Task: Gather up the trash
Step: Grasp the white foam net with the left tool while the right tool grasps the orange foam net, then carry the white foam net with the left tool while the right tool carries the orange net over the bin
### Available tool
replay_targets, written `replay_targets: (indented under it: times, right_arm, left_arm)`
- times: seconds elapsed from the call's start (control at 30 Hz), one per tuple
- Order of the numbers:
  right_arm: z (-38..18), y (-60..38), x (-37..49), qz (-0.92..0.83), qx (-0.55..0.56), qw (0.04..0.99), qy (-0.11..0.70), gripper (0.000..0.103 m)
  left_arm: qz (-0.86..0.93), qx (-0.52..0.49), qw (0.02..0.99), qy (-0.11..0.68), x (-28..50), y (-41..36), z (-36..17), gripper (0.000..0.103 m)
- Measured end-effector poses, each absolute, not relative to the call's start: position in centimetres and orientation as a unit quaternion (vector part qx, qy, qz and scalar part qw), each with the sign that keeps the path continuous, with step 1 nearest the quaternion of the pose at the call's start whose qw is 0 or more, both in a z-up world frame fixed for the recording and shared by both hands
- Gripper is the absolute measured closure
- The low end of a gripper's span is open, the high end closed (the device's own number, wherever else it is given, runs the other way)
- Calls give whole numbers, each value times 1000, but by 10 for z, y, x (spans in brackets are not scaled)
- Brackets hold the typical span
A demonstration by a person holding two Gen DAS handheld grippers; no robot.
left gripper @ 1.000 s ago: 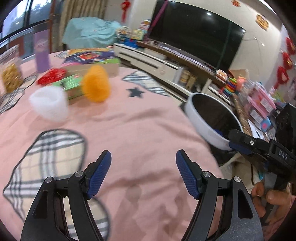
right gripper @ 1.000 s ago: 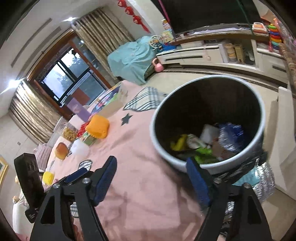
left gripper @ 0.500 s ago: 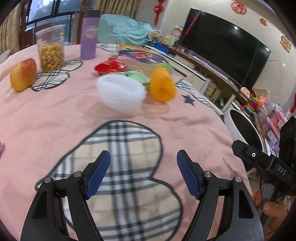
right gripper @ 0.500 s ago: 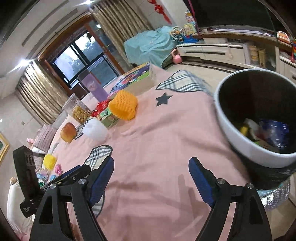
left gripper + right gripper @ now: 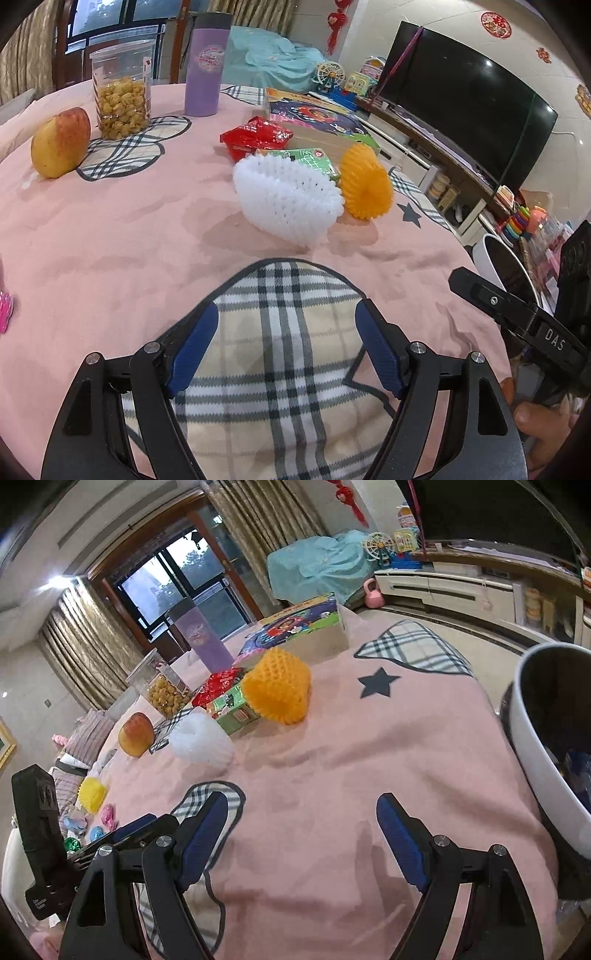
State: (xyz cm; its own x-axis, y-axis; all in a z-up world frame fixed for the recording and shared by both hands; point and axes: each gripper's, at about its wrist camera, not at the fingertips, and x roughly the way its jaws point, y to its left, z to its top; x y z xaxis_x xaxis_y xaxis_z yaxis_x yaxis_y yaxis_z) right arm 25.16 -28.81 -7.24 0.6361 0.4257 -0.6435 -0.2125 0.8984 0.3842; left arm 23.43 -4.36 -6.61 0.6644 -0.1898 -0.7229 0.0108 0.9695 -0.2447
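A white foam fruit net (image 5: 288, 199) lies on the pink tablecloth (image 5: 110, 240), with an orange foam net (image 5: 365, 184), a green carton (image 5: 314, 160) and a red wrapper (image 5: 255, 138) just behind it. My left gripper (image 5: 286, 349) is open and empty, short of the white net. My right gripper (image 5: 301, 834) is open and empty over the cloth; the white net (image 5: 201, 742) and orange net (image 5: 277, 690) lie ahead to its left. The white trash bin (image 5: 546, 746) stands off the table's right edge with trash inside; it also shows in the left wrist view (image 5: 491, 258).
An apple (image 5: 61, 142), a snack jar (image 5: 122, 92), a purple tumbler (image 5: 205, 66) and a flat colourful box (image 5: 314, 118) stand farther back. A yellow foam net (image 5: 90, 794) and small wrapped sweets (image 5: 107, 816) lie at the table's left.
Both grippers swung left, away from the bin and toward the table's middle. The white and orange nets are now closer to the left gripper. Both stayed open.
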Motion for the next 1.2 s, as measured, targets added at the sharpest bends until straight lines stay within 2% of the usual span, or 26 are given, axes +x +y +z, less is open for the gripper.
replay_targets:
  times: [0.57, 0.67, 0.73, 0.77, 0.8, 0.83, 0.9, 0.97, 1.0, 1.2]
  right_arm:
    - [-74, -261, 314, 189, 100, 900, 379, 21]
    - [-75, -254, 328, 190, 88, 901, 380, 29]
    - [-77, -251, 338, 189, 84, 900, 383, 39]
    - [-78, -249, 342, 187, 82, 900, 385, 43]
    - [-80, -248, 347, 185, 79, 900, 386, 55]
    - [-81, -247, 350, 184, 77, 900, 388, 68]
    - [-83, -246, 354, 183, 74, 899, 391, 80]
    - [-81, -247, 349, 187, 76, 901, 385, 85]
    - [-80, -248, 346, 189, 78, 901, 382, 90]
    - [-70, -263, 317, 199, 99, 901, 372, 92]
  left_arm:
    - [-57, -107, 907, 404, 295, -43, -62, 24]
    - [-54, -109, 906, 406, 308, -41, -65, 24]
    - [-51, -105, 907, 405, 313, -40, -67, 25]
    - [-52, -105, 907, 404, 314, -39, -68, 30]
    - [-54, -104, 907, 405, 315, -40, -69, 42]
    - [-59, -102, 905, 408, 316, -41, -70, 47]
    - [-66, -98, 906, 407, 315, -41, -71, 67]
    - [-70, -94, 907, 405, 310, -43, -69, 76]
    - [-73, -95, 906, 405, 308, -43, -69, 80]
    - [-89, -106, 903, 406, 285, -48, -69, 86]
